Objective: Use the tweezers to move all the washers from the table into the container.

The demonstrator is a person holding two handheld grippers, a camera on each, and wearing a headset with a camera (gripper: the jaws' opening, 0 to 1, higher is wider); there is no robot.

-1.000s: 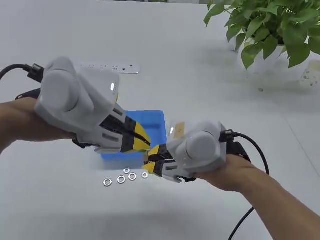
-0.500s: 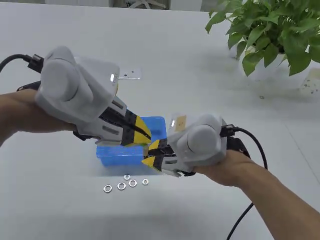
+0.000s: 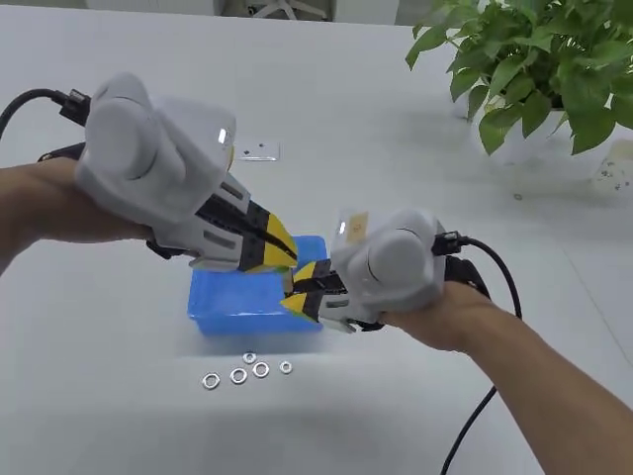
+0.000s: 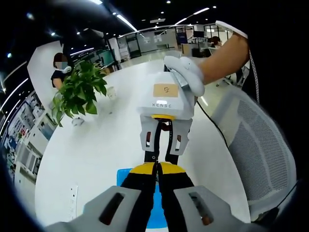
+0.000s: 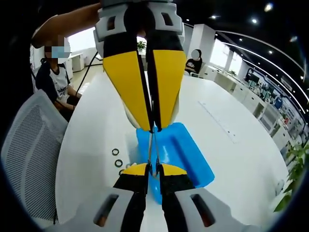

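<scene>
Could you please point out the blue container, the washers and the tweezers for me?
blue plastic container (image 3: 242,322), head view: its front wall.
small round metal washers (image 3: 238,376), head view: the second from the left of the row.
thin metal tweezers (image 5: 151,147), right gripper view: middle of the bare shaft.

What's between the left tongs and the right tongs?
The tweezers, a thin metal strip running from the left tongs to the right tongs, over the container. The right gripper view shows it.
</scene>
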